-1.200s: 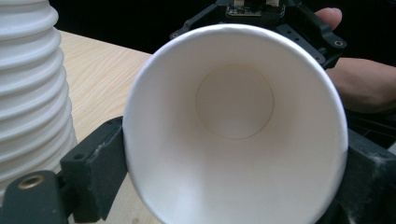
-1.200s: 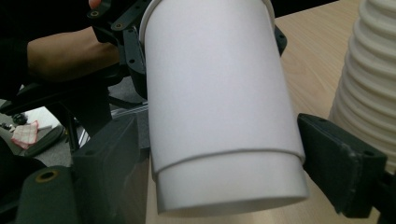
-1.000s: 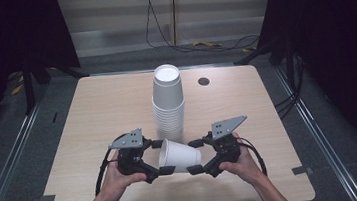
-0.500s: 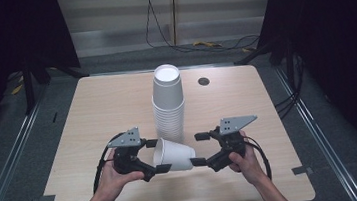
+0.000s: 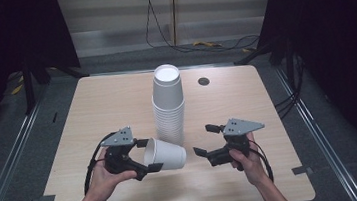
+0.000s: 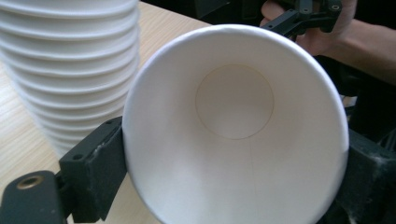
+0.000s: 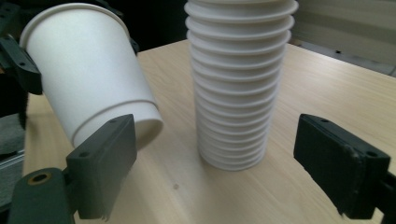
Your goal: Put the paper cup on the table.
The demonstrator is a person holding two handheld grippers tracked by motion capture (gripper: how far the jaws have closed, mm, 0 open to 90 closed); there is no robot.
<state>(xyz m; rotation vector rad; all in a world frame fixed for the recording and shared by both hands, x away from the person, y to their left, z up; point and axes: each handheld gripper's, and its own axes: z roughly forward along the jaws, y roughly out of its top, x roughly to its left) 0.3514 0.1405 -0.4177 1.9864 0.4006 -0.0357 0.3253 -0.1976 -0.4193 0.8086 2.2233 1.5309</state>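
Paper cup point(image 5: 164, 154) lies on its side, clamped at the rim between the left gripper's point(image 5: 148, 155) jaws. Right gripper point(image 5: 203, 139) stands just beside its base, jaws wide apart, holding nothing, cup stack point(image 5: 168, 106) beyond them.

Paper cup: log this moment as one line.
left claw: shut on paper cup, held sideways | right claw: open, empty | cup stack: upright on table

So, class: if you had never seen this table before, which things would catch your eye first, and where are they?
The tall stack of white paper cups stands upside down near the middle of the wooden table. In front of it, the left claw grips a single white cup by its rim, tipped on its side. The right claw is open, empty, just right of the stack.
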